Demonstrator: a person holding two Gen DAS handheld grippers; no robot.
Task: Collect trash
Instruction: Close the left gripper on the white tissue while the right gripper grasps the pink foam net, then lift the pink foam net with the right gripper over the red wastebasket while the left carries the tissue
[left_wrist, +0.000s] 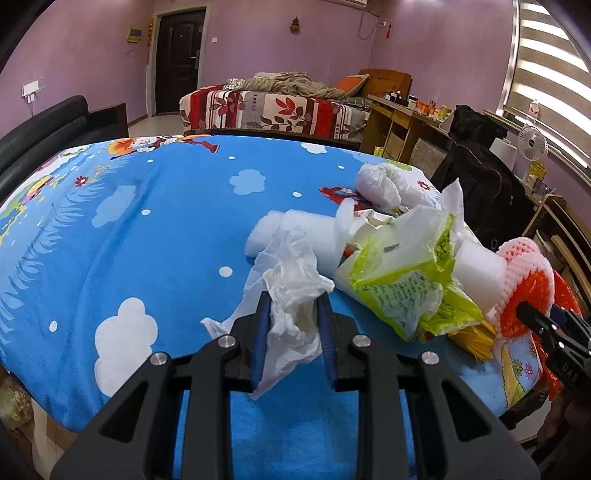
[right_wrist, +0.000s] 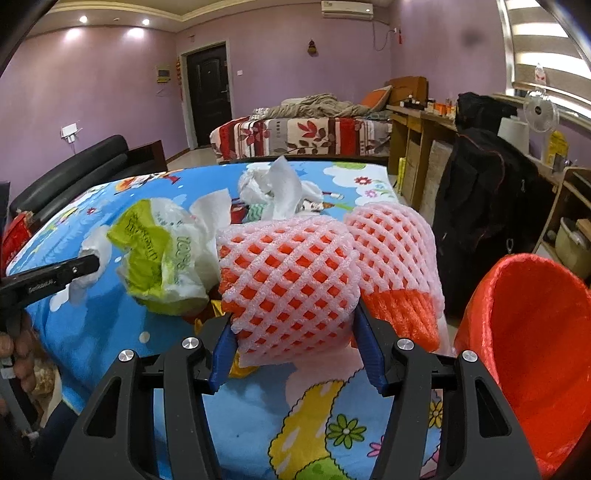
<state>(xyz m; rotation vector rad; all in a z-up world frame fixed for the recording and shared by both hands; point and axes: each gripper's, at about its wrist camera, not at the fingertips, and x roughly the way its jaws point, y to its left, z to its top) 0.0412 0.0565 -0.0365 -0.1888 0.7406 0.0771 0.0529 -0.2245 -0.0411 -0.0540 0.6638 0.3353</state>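
My left tool (left_wrist: 291, 314) pinches a plastic bag (left_wrist: 291, 291) on the blue cartoon table (left_wrist: 147, 229); my right tool (right_wrist: 293, 328) clamps foam netting (right_wrist: 288, 273), and only its view shows the red bin (right_wrist: 532, 350) beside the table.

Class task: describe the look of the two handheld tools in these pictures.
Both tools, left tool and right tool, have matte black angular frames with triangular cutouts, round silver bolts, and ribbed blue fingers. Small white lettering marks the sides. No cables show.
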